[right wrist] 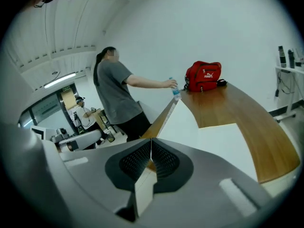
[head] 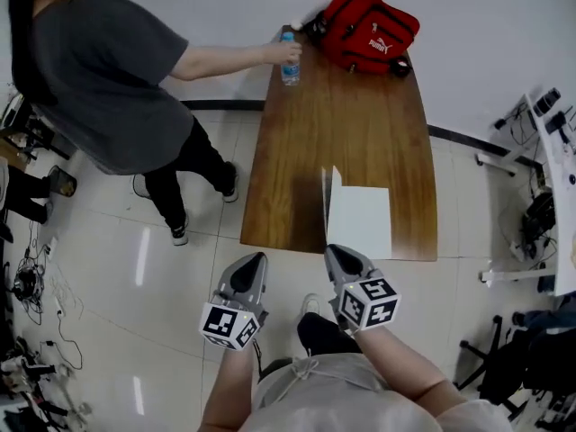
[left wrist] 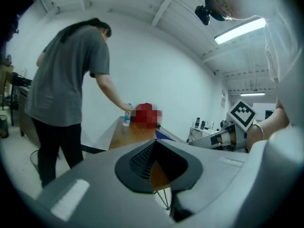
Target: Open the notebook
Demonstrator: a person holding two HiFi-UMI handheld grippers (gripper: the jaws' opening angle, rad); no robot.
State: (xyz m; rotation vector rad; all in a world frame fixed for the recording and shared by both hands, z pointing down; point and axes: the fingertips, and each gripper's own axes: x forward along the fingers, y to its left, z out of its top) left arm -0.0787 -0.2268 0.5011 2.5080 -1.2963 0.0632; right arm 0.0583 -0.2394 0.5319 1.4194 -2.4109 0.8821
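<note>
I hold the R gripper (head: 335,250) pinched on the thin cover (head: 328,201) of the notebook (head: 360,221), which lies at the near edge of the table (head: 360,124), so the cover stands upright w/o falling shut, while the L gripper (head: 255,261) hangs beside it off the table, jaws apart & empty.

Right gripper (right wrist: 150,152) tight on upright notebook cover (right wrist: 164,119), white page (right wrist: 209,139) flat on wooden table (right wrist: 240,109).
</note>
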